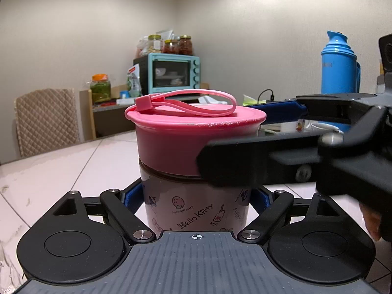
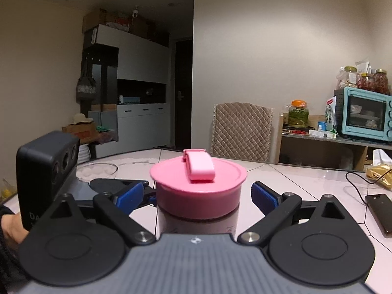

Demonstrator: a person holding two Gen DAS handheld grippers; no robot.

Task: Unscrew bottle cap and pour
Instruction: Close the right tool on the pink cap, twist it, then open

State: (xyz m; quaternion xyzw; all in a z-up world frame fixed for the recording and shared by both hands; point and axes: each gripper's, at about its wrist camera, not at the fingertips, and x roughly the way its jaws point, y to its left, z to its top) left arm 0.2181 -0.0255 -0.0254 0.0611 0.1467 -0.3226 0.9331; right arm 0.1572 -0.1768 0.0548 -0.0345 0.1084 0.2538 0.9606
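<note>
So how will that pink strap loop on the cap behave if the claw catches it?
The strap looks thin and droops in a curved loop over the pink cap, so it is probably floppy. It would likely bend aside rather than turn the cap. The cap's smooth wall may be slippery.

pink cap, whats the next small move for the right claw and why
Probably close the right claw on the pink cap. Its blue pads stand apart on either side of the cap without touching it, while the left claw is shut on the bottle below. With the bottle steadied and the cap apparently seated on it, gripping comes before any twist.
</note>
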